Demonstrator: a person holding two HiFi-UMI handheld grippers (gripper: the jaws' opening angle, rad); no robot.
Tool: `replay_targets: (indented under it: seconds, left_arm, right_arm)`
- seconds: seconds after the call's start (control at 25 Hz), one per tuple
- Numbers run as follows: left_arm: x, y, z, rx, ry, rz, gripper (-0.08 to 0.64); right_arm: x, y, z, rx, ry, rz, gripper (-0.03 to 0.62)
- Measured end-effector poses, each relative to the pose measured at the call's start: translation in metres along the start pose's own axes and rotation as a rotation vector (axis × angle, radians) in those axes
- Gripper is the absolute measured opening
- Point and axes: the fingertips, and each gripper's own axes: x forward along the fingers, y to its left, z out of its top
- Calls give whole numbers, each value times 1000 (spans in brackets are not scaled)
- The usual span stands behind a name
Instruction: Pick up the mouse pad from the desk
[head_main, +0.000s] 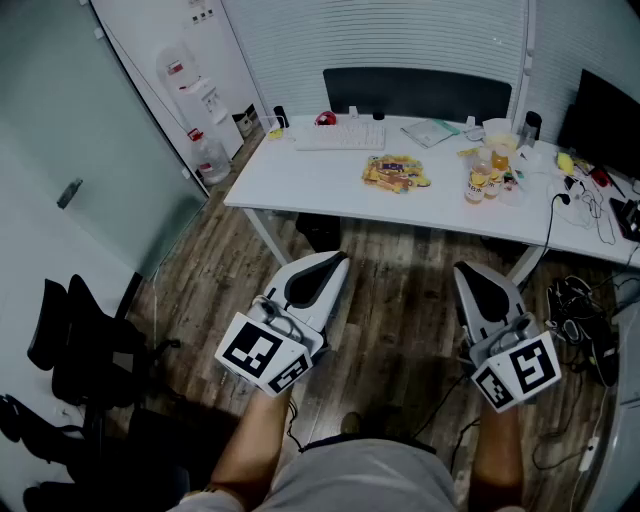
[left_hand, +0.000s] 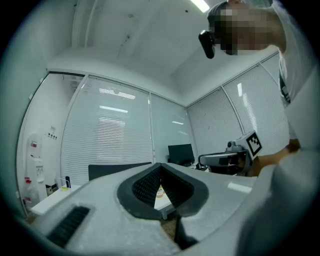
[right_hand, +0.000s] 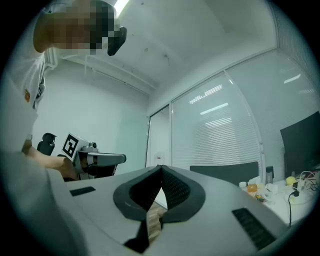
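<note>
The white bench (head_main: 320, 190) is standing well ahead of both claws. The left claw (head_main: 335, 258) and right claw (head_main: 468, 270) are hovering over the floor, fully closed and empty. A pale flat sheet, possibly the mouse pad (head_main: 432, 132), is lying near the bench's far edge, right of the keyboard (head_main: 340, 137).
</note>
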Motion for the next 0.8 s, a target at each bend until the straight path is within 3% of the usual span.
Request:
replay_targets:
  seconds: [0.8]
  left_arm:
    - [29, -11, -16, -4, 27, 58, 15]
  right_arm:
    - [-11, -39, -10, 33, 13, 40, 11]
